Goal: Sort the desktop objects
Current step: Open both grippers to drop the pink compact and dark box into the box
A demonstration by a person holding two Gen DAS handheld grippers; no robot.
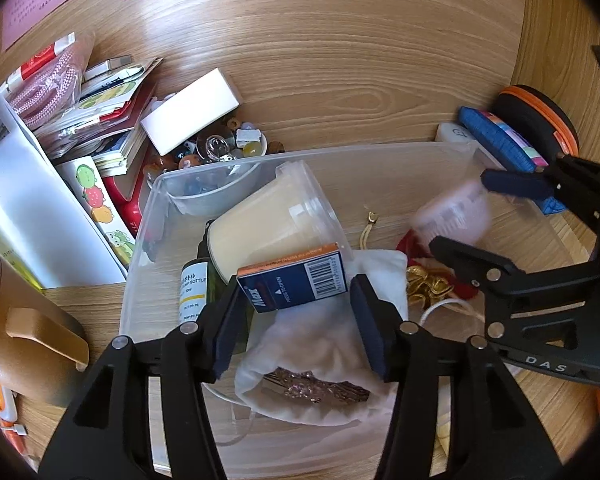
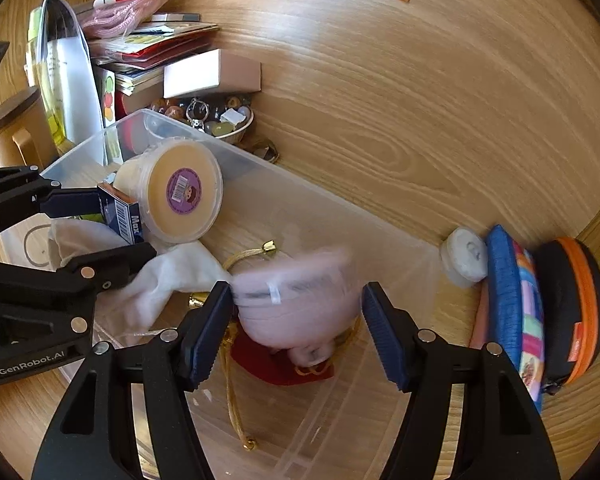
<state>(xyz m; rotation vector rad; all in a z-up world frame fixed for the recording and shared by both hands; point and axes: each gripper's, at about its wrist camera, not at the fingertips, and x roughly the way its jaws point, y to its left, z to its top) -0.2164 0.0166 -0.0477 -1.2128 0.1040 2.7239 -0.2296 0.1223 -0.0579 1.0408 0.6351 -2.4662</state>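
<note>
Both tools are angling down into the clear bin on the desk: the left tool is standing slightly open around the blue box, pads barely touching it, so the box risks tipping onto the white cloth. Beyond, the right tool is gaping half-open about a blurred pink pot, apparently loose, which could roll against the tub.

Wooden desk with clear bin, papers, pouches.

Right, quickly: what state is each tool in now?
Left tool: open, blue box loose between the jaws.
Right tool: open, blurred pink thing between the jaws, ungripped.
</note>
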